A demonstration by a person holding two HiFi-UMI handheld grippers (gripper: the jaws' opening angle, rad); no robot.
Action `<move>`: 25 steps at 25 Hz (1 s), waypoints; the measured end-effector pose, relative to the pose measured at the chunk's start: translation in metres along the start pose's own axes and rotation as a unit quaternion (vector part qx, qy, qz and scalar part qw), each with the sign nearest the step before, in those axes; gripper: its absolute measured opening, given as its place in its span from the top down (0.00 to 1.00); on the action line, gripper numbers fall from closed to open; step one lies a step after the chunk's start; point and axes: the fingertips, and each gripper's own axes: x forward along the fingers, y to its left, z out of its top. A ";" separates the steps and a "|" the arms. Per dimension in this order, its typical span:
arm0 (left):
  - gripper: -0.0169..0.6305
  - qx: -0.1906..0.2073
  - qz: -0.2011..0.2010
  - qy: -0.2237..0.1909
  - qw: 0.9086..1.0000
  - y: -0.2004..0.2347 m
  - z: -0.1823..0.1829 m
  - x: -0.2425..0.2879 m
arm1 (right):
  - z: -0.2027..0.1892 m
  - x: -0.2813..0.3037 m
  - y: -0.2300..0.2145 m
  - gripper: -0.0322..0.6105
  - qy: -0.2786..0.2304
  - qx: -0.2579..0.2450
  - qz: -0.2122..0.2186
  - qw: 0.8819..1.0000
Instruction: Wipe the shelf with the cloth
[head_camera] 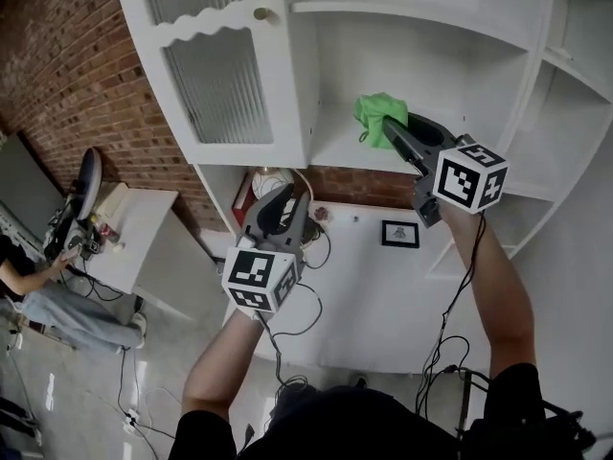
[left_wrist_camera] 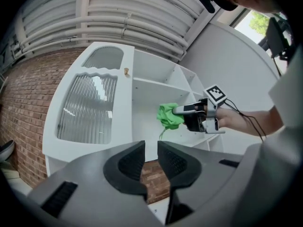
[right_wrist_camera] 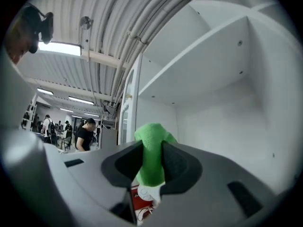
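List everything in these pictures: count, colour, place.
shelf unit: one, white, against the brick wall
glass door: one, white frame, on the unit's left side
knob: one, brass-coloured, on the door's frame
cloth: one, green, at the open shelf
brick wall: one, red-brown, left of the unit
framed picture: one, dark, below the unit
seated person: one, far left
left gripper: grey, jaws slightly apart, empty
right gripper: grey, jaws shut on the cloth

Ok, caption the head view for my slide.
Right gripper holds a green cloth at the white shelf; left gripper hangs empty.
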 end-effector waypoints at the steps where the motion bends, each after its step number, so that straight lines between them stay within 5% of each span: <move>1: 0.85 0.000 0.001 0.001 1.000 0.000 0.000 0.006 | 0.001 0.011 -0.008 0.79 0.008 0.009 0.005 1.000; 15: 0.85 0.004 -0.043 0.018 0.999 0.038 -0.026 0.036 | -0.015 0.133 -0.066 0.79 0.087 0.057 -0.013 0.994; 25: 0.85 -0.005 -0.050 0.029 0.998 0.063 -0.042 0.046 | -0.065 0.198 -0.093 0.80 0.218 0.050 -0.033 0.974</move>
